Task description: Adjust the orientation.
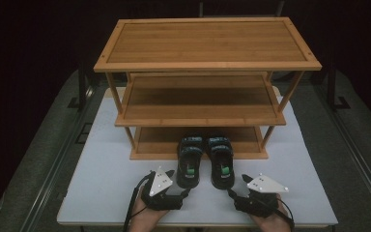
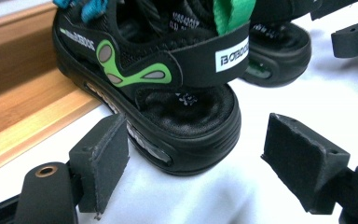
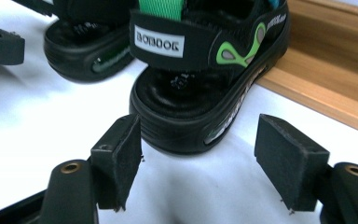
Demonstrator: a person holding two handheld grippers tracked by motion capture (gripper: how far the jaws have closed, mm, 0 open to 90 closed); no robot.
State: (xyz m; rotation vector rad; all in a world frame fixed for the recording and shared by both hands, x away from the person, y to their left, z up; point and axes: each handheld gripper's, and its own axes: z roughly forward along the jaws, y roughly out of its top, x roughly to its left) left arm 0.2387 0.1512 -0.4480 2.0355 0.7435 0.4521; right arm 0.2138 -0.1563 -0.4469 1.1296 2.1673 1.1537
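Item 1, shoe rack (image 1: pixel 206 63): bamboo, three tiers, standing at the far side of the white table (image 1: pixel 101 179); every shelf bare. All places below are given from this rack

Item 2, left sandal (image 1: pixel 190 160): black with green trim, heel strap facing the person, toe just over the front edge of the rack's bottom shelf, heel out on the table in front of the rack

Item 3, right sandal (image 1: pixel 221 160): same make, just beside the first, parallel, toe likewise at the rack's bottom shelf

Item 4, left gripper (image 1: pixel 186 194): held in front of the rack, just behind the left sandal's heel. In the left gripper view its pads (image 2: pixel 103 156) stand wide, one to each side of the heel (image 2: pixel 200 135); the near pad sits close against the sole, though contact cannot be confirmed. Nothing grasped

Item 5, right gripper (image 1: pixel 231 194): mirror position behind the right sandal. Jaws spread wide, pads (image 3: pixel 289 161) flanking the heel (image 3: pixel 182 121) with white table visible on both sides; released, holding nothing

Progress, by judgement: the pair appears bound for the rack. Lined up: both grippers. Outstanding: closing on the heels, lifting, setting the sandals on a shelf. Early stage
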